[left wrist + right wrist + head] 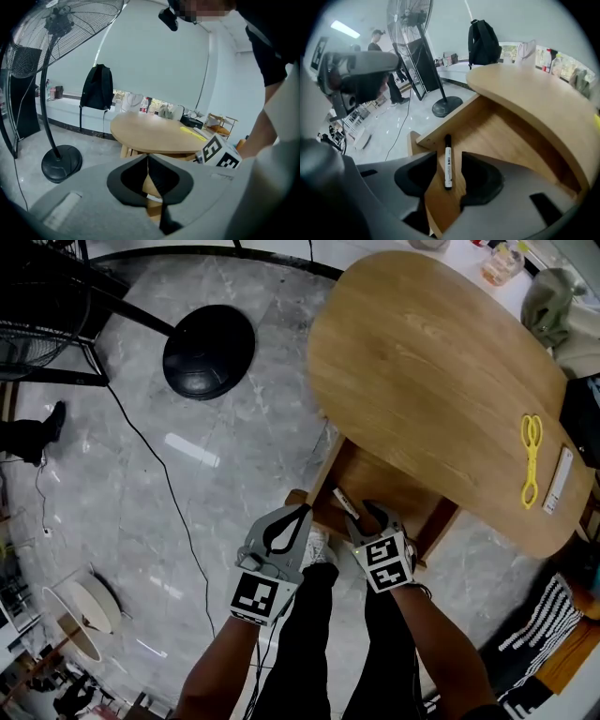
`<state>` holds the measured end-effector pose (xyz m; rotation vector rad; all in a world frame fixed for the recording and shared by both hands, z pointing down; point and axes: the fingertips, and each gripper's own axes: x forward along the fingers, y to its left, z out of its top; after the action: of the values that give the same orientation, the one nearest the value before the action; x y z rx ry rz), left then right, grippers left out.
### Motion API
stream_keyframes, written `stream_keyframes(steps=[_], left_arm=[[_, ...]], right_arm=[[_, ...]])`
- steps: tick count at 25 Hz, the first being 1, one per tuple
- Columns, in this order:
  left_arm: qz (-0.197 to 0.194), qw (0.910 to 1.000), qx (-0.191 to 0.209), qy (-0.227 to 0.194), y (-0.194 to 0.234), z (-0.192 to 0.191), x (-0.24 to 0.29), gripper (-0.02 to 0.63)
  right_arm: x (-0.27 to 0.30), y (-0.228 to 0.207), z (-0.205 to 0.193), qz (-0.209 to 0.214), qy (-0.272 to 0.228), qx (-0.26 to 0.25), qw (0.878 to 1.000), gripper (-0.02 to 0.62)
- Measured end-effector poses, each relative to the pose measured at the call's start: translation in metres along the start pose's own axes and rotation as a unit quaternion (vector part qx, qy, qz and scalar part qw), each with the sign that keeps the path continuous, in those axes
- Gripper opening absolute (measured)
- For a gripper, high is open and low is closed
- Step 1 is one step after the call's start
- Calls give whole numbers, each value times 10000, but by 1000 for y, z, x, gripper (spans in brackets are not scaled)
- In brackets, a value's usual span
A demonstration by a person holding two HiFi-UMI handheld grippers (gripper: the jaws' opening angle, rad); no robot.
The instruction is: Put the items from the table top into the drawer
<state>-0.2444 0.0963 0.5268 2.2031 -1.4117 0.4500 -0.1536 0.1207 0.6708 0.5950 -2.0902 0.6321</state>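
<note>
I have the right gripper (449,158) angled down over the open drawer (501,136), its jaws standing partly apart. A black-and-white marker (447,164) lies flat on the drawer's wooden floor, right in the gap between the two pads. Neither pad presses on it, so that gripper has hold of nothing. The marker's black cap points toward the drawer's side wall.

My left gripper (148,159) sits just beside the right one, at the drawer's outer corner. Its jaws are closed tip to tip, and I see nothing clamped between them.

From the head view, the drawer is pulled out from under the near edge of the oval wooden table (422,371). Two items lie on the tabletop, well apart from both grippers and near the table's right end: a pair of yellow tongs (531,460) and, just beside them, a narrow white bar (558,481) whose kind I cannot make out. A fan's round black base (208,351) stands on the marble floor to the left of the table.
</note>
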Motion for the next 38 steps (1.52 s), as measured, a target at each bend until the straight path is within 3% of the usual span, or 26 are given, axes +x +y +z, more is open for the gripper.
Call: stream_keyframes(steps=[6, 17, 19, 24, 33, 38], left_arm=[[-239, 9995, 201, 0, -26, 22, 20, 18], [-885, 9937, 677, -101, -108, 84, 77, 18], [-986, 9922, 750, -113, -124, 93, 86, 18], [-1210, 9894, 796, -85, -163, 108, 109, 18], [-1551, 9843, 839, -4, -238, 123, 159, 18], [-1470, 9862, 756, 29, -260, 132, 185, 18]], right_arm=[[-71, -33, 22, -276, -741, 468, 9958, 147], [-190, -111, 50, -1134, -1681, 847, 9756, 143], [-206, -125, 49, -1288, -1773, 841, 9721, 125], [-244, -163, 38, -1710, -1963, 972, 9606, -2], [-295, -239, 0, -2178, -1901, 1172, 9501, -3], [-311, -274, -13, -2255, -1841, 1111, 9502, -3]])
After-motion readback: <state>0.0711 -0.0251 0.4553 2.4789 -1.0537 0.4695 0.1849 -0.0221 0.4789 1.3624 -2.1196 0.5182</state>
